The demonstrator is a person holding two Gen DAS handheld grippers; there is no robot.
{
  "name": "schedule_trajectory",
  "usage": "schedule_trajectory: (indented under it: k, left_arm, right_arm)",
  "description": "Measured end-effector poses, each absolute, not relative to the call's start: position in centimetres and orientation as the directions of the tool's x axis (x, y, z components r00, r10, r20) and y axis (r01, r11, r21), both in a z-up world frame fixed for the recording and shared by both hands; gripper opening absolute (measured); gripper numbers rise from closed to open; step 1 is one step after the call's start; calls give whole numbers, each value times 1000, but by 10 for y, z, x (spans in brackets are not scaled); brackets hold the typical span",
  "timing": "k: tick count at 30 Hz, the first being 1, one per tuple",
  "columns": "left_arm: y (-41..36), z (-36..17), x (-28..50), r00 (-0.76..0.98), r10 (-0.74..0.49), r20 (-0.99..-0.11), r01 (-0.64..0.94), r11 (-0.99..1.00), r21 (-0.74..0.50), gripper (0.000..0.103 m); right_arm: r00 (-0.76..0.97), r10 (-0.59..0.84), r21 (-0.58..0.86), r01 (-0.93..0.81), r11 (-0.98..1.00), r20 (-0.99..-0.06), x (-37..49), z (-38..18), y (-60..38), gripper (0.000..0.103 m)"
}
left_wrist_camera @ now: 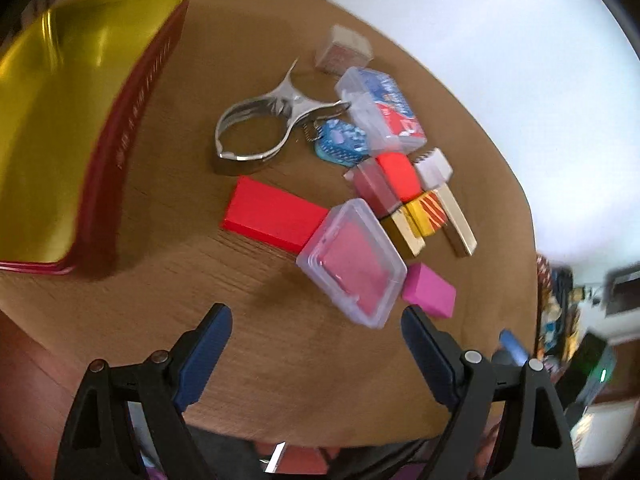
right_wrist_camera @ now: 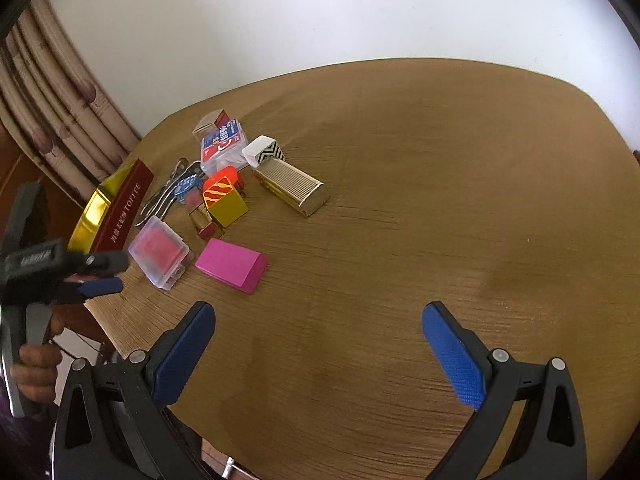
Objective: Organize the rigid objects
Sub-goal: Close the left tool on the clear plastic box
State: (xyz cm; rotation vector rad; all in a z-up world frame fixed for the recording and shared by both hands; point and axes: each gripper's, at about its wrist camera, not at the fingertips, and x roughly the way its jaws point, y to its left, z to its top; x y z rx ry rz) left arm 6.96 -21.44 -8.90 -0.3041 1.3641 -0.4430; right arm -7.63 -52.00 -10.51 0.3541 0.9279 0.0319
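both tools (left_wrist_camera: 316, 322) (right_wrist_camera: 318, 326) gape unladen; two clear cases (left_wrist_camera: 352, 262) (left_wrist_camera: 380, 110), one tin (left_wrist_camera: 60, 140).

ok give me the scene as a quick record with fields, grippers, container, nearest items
left gripper: open, holds nothing
right gripper: open, holds nothing
container: red tin with gold lining, nothing visible inside
nearest left gripper: clear plastic case with pink insert
beside the case: magenta rectangular block
surface: round wooden table
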Motion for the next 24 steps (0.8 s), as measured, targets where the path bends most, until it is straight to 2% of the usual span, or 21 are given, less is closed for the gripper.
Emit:
schedule_trajectory:
  k: [3, 13, 18, 19, 20, 21, 23, 24]
  left_arm:
    - [-214, -98, 79, 134, -493, -859, 70, 870, -489, 89]
    - [-226, -100, 92, 126, -526, -841, 34, 850, -526, 89]
    - [-240, -104, 92, 108, -587, -802, 22, 808, -588, 88]
    - [-243, -105, 92, 113, -587, -802, 27, 808, -588, 85]
    - [-245, -104, 92, 122, -576, -808, 42, 816, -576, 74]
    - [-248, -104, 92, 129, -564, -816, 59, 825, -562, 48]
    - [-251, -108, 95, 98, -604, -791, 78, 797, -598, 40]
    - [-250, -110, 95, 91, -617, -782, 73, 787, -612, 40]
  right_arm:
    - [599, 184, 309, 112, 944, -779, -77, -106, -518, 103]
    - [557, 235, 348, 105, 932, -796, -74, -124, -515, 103]
    - [556, 237, 351, 107, 930, -797, -72, -126, -515, 103]
    - [556, 239, 354, 107, 929, -796, -72, -126, -516, 103]
    - [557, 241, 357, 108, 928, -795, -72, -126, -516, 103]
    - [557, 242, 358, 108, 927, -794, -72, -127, -516, 103]
    - [558, 239, 356, 110, 928, -794, -72, -127, -516, 103]
    - [559, 236, 353, 110, 929, -795, -72, -127, -516, 103]
